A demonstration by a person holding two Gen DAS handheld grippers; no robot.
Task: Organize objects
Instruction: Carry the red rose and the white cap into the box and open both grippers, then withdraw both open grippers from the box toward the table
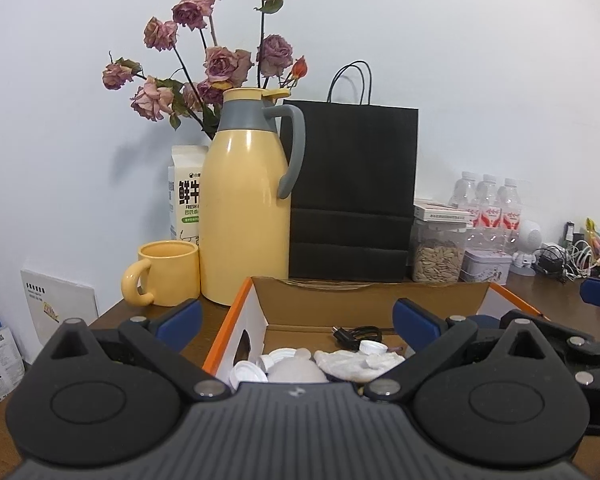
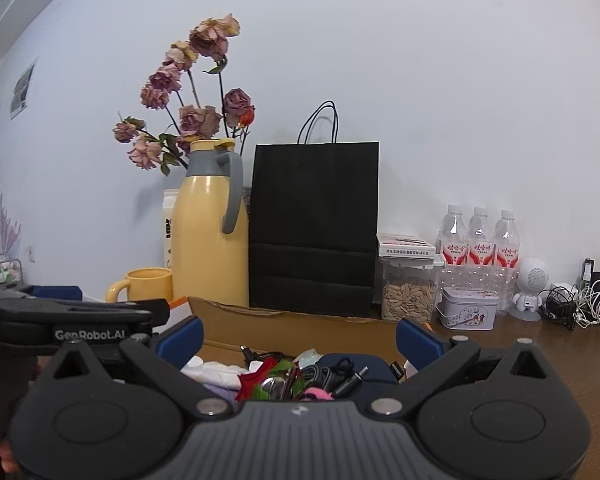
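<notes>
An open cardboard box [image 1: 374, 298] with orange edges sits on the brown desk right in front of both grippers. In the left wrist view it holds white caps [image 1: 246, 372], a crumpled white cloth [image 1: 356, 362] and a black cable [image 1: 358, 336]. The right wrist view shows its other end with a red and green item [image 2: 270, 380], black cables [image 2: 336, 376] and white cloth [image 2: 216, 372]. My left gripper [image 1: 298, 318] hangs open over the box, nothing between its blue pads. My right gripper [image 2: 298, 336] is open too, and empty.
Behind the box stand a yellow thermos jug [image 1: 244, 208], a yellow mug [image 1: 168, 274], a milk carton [image 1: 186, 192], dried roses [image 1: 216, 64] and a black paper bag [image 1: 352, 192]. To the right are a seed jar [image 1: 436, 258], a tin [image 1: 486, 266], water bottles [image 1: 488, 208] and tangled cables [image 1: 566, 258].
</notes>
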